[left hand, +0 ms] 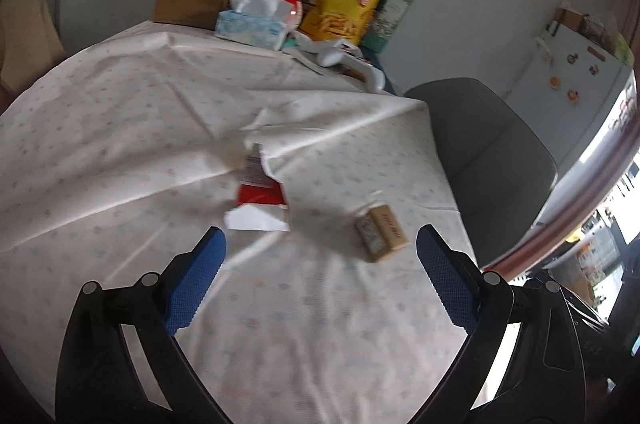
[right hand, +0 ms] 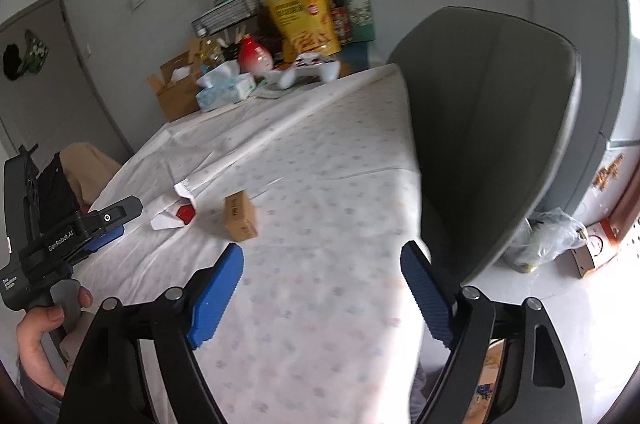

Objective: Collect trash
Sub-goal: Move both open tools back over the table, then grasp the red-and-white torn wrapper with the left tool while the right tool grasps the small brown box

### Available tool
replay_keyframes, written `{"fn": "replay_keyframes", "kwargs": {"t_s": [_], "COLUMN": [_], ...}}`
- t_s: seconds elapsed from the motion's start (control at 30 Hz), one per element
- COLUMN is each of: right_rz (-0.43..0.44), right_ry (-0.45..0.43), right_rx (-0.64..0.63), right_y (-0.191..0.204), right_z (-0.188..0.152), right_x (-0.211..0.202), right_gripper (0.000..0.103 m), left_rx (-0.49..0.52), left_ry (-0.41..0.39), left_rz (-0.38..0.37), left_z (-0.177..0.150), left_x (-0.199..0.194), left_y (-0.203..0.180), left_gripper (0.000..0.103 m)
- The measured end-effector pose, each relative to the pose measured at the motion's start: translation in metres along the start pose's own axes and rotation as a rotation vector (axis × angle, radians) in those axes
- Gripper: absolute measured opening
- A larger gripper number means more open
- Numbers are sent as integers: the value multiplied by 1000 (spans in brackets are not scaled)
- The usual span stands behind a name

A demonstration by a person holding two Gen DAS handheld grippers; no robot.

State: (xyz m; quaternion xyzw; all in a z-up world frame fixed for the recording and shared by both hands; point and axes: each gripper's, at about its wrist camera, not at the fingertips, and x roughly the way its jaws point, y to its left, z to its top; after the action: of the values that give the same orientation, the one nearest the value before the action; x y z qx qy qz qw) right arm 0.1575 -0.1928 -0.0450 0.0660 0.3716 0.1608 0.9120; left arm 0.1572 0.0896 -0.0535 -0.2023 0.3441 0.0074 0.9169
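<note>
Home dining corner — cloth-covered desk (left hand: pixel 120 128) with tissue box (left hand: pixel 252 28), yellow snack bag (left hand: pixel 344 4) and game controller (right hand: pixel 312 70), a grey chair (right hand: pixel 492 128), a magnet-dotted fridge (left hand: pixel 576 64) — domestic clutter throughout.

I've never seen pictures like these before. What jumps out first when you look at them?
First come the blue-padded fingers at the bottom of each view, spread apart with nothing between them. Beyond them, on the pale tablecloth, lie a torn red and white wrapper and, beside it, a small brown box. At the table's far end sits a clutter of things, the yellow snack bag brightest, and a grey chair stands by the table's side.
</note>
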Motion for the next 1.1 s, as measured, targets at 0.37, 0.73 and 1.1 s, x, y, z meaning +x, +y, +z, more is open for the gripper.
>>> {"fn": "replay_keyframes", "kwargs": {"t_s": [0.37,0.73,1.1], "right_rz": [41,51,58], "right_ry": [43,104,151], "right_rx": [-79,-107,-141], "right_y": [38,54,72], "right_z": [8,10,11], "right_x": [25,66,102], "right_gripper": [63,57,57], "left_rx": [-45,-58,-67], "left_ry": [40,76,39], "left_rz": [41,63,80], "left_z": [2,5,6], "left_x": [27,55,38], "left_y": [28,31,38], "left_gripper": [81,63,38]}}
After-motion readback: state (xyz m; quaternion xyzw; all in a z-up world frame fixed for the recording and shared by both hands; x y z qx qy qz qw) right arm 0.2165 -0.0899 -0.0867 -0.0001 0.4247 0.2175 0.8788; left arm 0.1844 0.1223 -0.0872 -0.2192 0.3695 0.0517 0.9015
